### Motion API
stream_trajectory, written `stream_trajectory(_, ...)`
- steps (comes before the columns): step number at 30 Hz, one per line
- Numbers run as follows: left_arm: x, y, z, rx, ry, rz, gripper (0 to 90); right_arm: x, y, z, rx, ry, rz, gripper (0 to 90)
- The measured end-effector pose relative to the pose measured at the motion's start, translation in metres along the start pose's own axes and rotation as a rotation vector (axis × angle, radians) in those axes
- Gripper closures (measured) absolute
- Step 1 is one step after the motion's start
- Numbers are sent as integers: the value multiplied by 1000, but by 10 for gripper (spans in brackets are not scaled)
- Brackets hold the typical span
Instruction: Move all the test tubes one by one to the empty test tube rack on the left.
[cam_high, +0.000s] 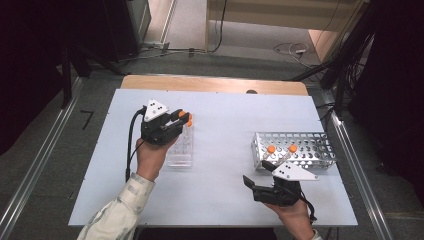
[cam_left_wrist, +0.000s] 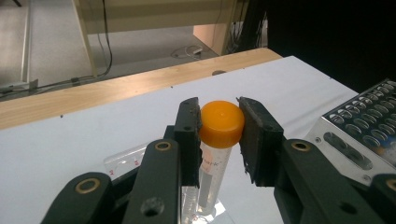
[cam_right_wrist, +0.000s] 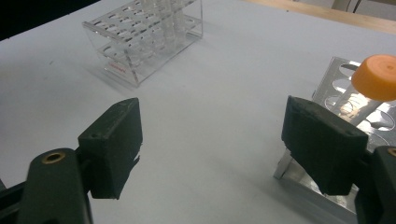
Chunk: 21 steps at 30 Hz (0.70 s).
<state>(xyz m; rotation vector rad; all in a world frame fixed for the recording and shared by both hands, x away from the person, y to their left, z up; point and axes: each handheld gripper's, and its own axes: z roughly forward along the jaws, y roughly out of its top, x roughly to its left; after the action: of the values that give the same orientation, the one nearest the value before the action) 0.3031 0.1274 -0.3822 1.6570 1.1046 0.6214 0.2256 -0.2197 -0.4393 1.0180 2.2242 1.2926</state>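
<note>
My left gripper (cam_high: 183, 118) (cam_left_wrist: 218, 122) is shut on the orange cap of a clear tube (cam_left_wrist: 221, 122), which hangs upright over the clear plastic rack (cam_high: 180, 150) (cam_left_wrist: 122, 161). The tube's lower end reaches the rack; I cannot tell whether it sits in a hole. My right gripper (cam_high: 258, 174) (cam_right_wrist: 217, 135) stands wide open near the table's front, just left of the metal rack (cam_high: 310, 145) (cam_right_wrist: 338, 77), with nothing between its jaws. Two orange-capped tubes (cam_high: 271, 149) (cam_high: 292, 148) stand in the metal rack; one cap (cam_right_wrist: 379, 77) shows beside the right jaw.
The white table top (cam_high: 225, 125) lies bare between the two racks. The clear rack (cam_right_wrist: 144, 37) is across from the right gripper. A wooden strip (cam_high: 215, 83) runs along the far edge, with cables on the floor beyond.
</note>
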Motion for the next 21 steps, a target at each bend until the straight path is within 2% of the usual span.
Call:
stream_trajectory(7, 2, -1, 1, 4, 7, -4, 702, 0, 0, 0, 0, -2, 6, 189)
stream_trajectory(14, -1, -2, 4, 7, 0, -2, 702, -1, 0, 0, -1, -2, 9, 189)
stream_trajectory(21, -4, -11, 11, 34, 0, 9, 701, -1, -1, -1, -3, -2, 5, 189)
